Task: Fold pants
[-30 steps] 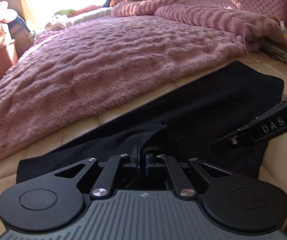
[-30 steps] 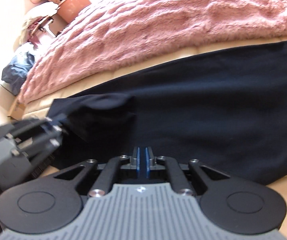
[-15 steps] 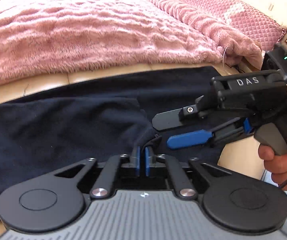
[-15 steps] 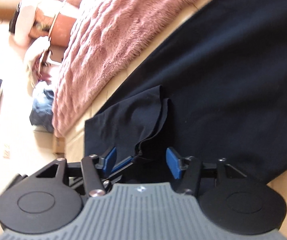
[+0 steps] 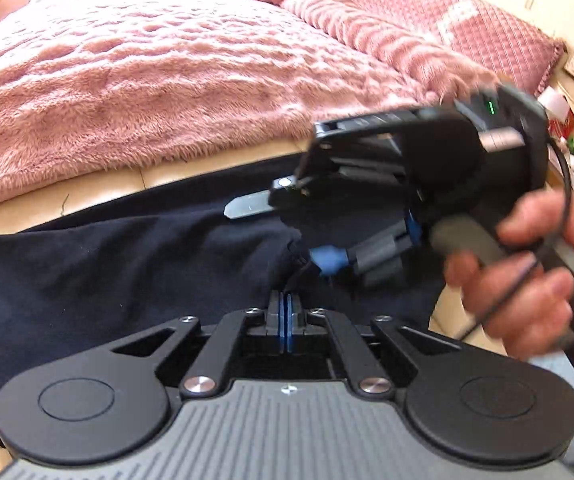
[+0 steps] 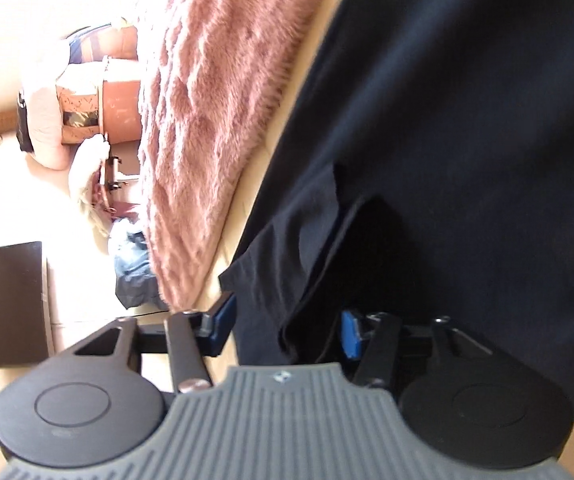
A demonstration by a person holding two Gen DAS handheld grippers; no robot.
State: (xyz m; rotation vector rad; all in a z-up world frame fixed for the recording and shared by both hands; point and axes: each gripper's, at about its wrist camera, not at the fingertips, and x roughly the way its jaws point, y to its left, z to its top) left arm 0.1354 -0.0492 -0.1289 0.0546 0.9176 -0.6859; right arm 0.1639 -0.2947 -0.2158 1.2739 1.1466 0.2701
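Dark navy pants lie along the cream bed edge, one end folded over onto the rest. My left gripper is shut on a pinched corner of the folded pants. My right gripper is open, its blue pads on either side of the folded edge of the pants. In the left wrist view the right gripper is held by a hand just ahead of the left one, rolled on its side, its fingers spread over the cloth.
A fluffy pink blanket covers the bed behind the pants, with a pink quilted headboard at the far right. Beside the bed stand a brown basket, a clothes pile and a dark panel.
The left gripper carried the pants end over onto the rest. The right gripper opened, rolled sideways and came in around the folded edge, close beside the left gripper.
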